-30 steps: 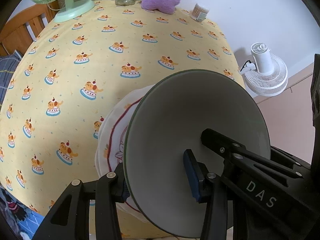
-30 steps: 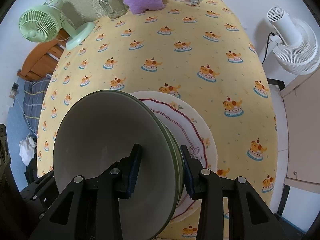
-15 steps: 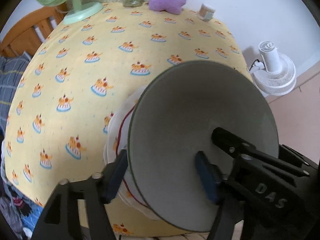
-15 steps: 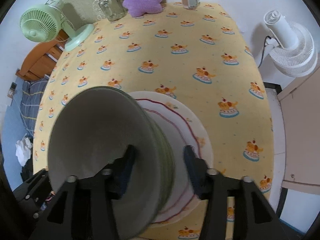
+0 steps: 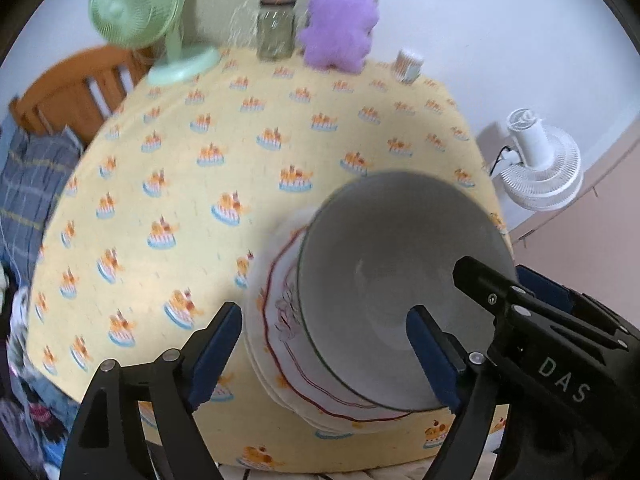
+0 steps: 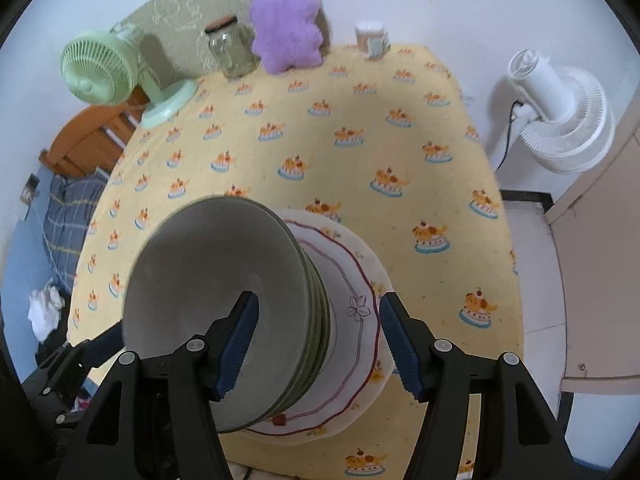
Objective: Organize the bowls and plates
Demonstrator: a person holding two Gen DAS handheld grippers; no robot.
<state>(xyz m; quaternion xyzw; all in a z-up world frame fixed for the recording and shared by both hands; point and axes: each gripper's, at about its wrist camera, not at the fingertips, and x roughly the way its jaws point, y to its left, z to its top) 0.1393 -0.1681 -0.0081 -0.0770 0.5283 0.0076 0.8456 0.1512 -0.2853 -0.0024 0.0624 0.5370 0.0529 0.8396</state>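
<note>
- Two grippers are in your hands, both tilted down over the near end of the table (image 6: 460, 152) with its yellow cake-print cloth.
- Your left gripper (image 5: 324, 354) has its jaws spreading apart; the rim of the stack sits between the blue pads (image 5: 430, 356), but neither pad presses on it.
- Your right gripper (image 6: 318, 336) is likewise opening, its pads either side of the bowl rims with clear gaps, gripping nothing.
- The bowls (image 6: 216, 292), grey inside with green rims, are nested in one stack; from the right wrist view you can make out several rims layered together.
- That stack rests on the white plate (image 6: 356, 320) with the wavy red line and a flower drawing, and more plate edges show beneath it in the left wrist view.
- Along the far edge you have a green fan (image 6: 100, 74), a glass jar (image 6: 232, 50), a purple plush toy (image 6: 286, 22) and a small cup (image 6: 374, 40).
- Off the table to the right stands a white fan (image 6: 560, 120) on the floor.
</note>
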